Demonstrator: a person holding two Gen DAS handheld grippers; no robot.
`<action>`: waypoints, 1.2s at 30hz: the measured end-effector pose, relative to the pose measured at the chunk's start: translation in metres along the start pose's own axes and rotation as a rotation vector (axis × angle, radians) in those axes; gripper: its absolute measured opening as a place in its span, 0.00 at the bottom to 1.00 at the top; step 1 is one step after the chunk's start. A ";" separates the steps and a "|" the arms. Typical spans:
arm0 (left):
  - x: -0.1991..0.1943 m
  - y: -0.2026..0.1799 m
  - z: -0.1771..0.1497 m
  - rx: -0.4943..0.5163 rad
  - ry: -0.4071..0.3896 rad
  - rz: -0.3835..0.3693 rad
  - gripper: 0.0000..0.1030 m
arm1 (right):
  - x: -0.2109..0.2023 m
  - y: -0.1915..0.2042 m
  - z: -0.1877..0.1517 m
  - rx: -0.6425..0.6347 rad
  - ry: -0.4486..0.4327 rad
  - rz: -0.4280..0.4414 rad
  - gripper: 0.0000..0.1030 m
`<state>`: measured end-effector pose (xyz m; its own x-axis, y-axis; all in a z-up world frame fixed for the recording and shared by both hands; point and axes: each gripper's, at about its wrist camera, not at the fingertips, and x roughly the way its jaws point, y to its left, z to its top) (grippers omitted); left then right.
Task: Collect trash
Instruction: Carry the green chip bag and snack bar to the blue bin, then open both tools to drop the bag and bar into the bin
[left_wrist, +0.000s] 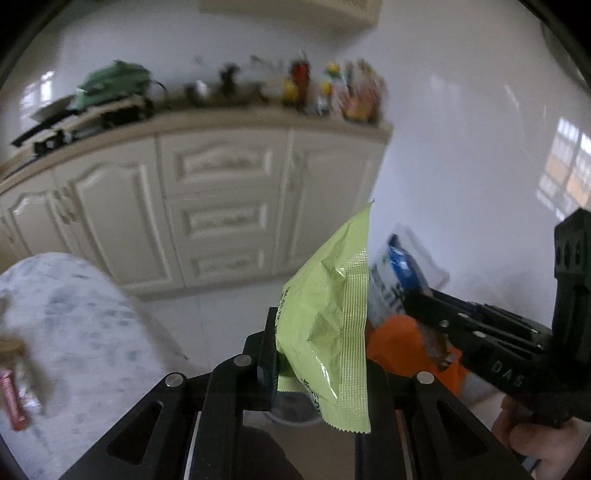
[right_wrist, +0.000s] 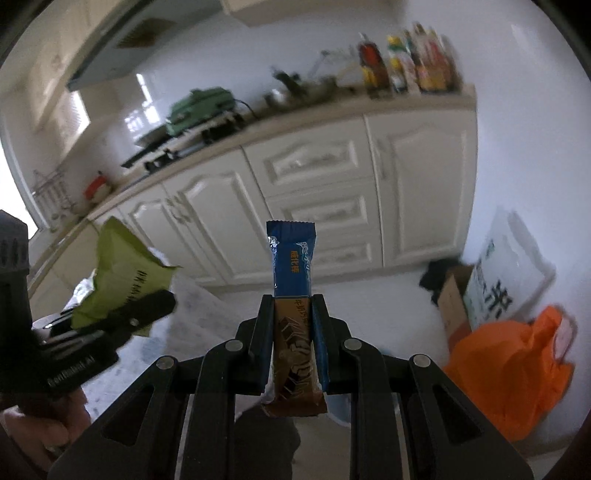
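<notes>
A kitchen, mid-cleanup: the left gripper is clamped on a green wrapper, the right gripper pinches a blue bar wrapper, both carried in the air in front of the white cabinets. An orange bag (likely the trash bag) sits on the floor by a cardboard box. To finish the step well, each wrapper should probably be brought squarely over the bag's mouth, one at a time, with neither grip eased until the wrapper hangs inside the rim.
</notes>
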<state>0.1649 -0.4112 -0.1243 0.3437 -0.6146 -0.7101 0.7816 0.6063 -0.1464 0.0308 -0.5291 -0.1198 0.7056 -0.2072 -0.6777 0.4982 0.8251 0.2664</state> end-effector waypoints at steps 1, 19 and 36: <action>0.011 -0.004 0.003 0.012 0.025 -0.008 0.13 | 0.007 -0.007 -0.003 0.011 0.014 -0.006 0.18; 0.177 -0.046 0.069 0.046 0.314 -0.006 0.53 | 0.096 -0.101 -0.022 0.208 0.179 -0.035 0.31; 0.089 -0.054 0.044 0.050 0.117 0.180 0.98 | 0.042 -0.088 -0.021 0.257 0.079 -0.094 1.00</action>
<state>0.1762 -0.5213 -0.1496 0.4194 -0.4341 -0.7973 0.7389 0.6735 0.0219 0.0064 -0.5994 -0.1860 0.6138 -0.2260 -0.7564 0.6778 0.6422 0.3581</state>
